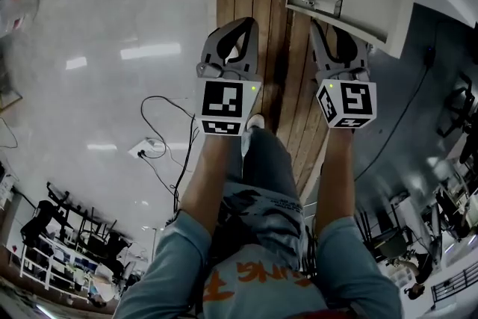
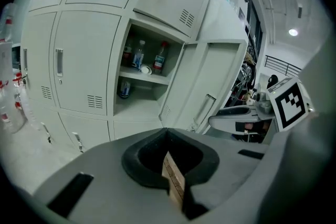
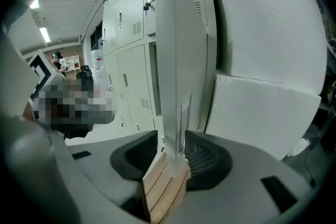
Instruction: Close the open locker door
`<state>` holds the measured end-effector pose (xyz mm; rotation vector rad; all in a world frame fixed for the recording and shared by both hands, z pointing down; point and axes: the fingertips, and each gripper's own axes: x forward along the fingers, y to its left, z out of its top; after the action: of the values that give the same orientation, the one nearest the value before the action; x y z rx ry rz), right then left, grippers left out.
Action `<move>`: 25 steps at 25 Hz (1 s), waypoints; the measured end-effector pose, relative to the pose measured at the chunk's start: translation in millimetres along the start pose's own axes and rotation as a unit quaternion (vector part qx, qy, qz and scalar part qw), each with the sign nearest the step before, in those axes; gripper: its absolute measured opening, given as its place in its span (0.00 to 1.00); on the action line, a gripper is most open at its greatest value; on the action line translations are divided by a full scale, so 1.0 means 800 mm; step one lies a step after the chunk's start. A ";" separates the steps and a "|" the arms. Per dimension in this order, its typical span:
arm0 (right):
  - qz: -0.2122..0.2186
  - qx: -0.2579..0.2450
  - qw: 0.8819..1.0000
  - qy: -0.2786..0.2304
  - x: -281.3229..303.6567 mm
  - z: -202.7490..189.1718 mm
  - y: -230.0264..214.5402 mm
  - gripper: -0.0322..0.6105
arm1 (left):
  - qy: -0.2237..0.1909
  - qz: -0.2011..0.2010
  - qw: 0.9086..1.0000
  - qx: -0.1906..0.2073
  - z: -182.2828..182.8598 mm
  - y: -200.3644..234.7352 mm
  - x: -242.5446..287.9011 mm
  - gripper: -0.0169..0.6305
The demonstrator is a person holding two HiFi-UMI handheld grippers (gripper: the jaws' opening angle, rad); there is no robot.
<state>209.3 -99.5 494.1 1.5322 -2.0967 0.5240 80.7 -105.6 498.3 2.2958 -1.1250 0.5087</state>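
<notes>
The left tool has its jaws pressed together, holding nothing. Its view alone shows the open compartment, with bottles on a shelf, and the locker door swung out at its right. The head view shows the right tool just beside the door. The right gripper view alone shows its jaws spread wide, the door's edge standing between them, unclamped.

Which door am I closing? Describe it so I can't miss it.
Find the wall of grey lockers, then the one compartment showing bottles inside. The door hangs at its right, the only one swung outward; the others in view sit flush.
</notes>
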 end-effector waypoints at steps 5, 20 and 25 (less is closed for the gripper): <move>-0.004 -0.015 1.000 -0.002 0.006 0.001 0.005 0.29 | -0.004 -0.007 1.000 0.004 0.007 0.008 0.000 0.05; 0.027 -0.056 0.998 -0.033 0.046 0.036 0.046 0.30 | -0.011 0.009 1.000 -0.002 0.009 0.049 -0.010 0.05; 0.060 -0.076 0.994 -0.041 0.076 0.057 0.083 0.28 | -0.021 0.024 0.999 -0.008 0.020 0.066 -0.008 0.05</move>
<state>123.3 -152.3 491.7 1.3703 -2.2469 0.3384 35.7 -138.7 497.8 2.2805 -1.2038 0.4707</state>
